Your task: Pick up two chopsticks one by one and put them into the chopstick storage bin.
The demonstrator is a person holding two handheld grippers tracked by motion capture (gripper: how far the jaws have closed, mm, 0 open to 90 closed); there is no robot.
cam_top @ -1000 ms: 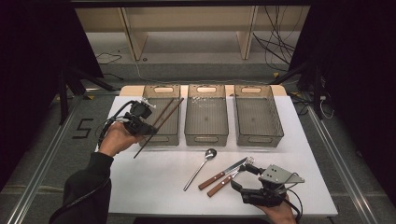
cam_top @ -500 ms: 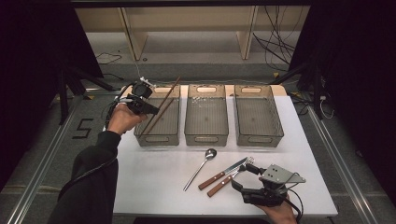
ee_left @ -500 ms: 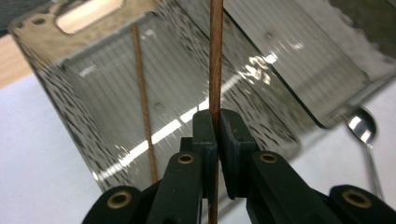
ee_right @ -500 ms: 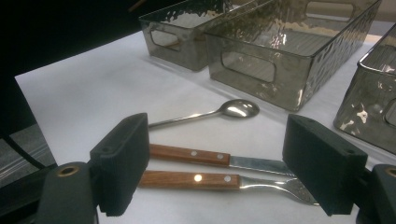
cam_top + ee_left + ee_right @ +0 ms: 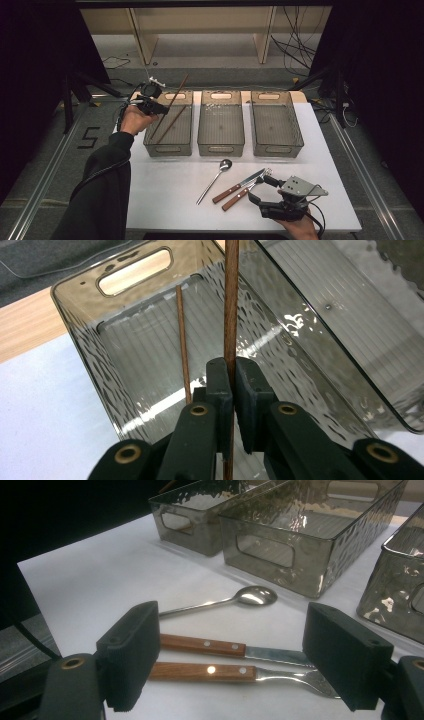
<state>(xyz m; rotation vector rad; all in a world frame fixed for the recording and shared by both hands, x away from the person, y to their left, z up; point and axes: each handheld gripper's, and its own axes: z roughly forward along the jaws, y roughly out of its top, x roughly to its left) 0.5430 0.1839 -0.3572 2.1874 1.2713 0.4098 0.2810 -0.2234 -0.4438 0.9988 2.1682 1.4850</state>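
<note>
Sorting of cutlery into the bins appears partly done: one chopstick (image 5: 182, 340) is already lying in the left bin (image 5: 168, 147), just left of the left gripper (image 5: 232, 371), whose jaws are clenched on a second chopstick (image 5: 230, 300) held over that bin. A spoon (image 5: 235, 598), knife (image 5: 235, 650) and fork (image 5: 240, 672) are left on the desk (image 5: 165, 195), the last two between the released jaws of the right gripper (image 5: 245, 660). The held chopstick's lower end is hidden behind the jaws.

A large white "5" is marked on the floor (image 5: 75, 150).
</note>
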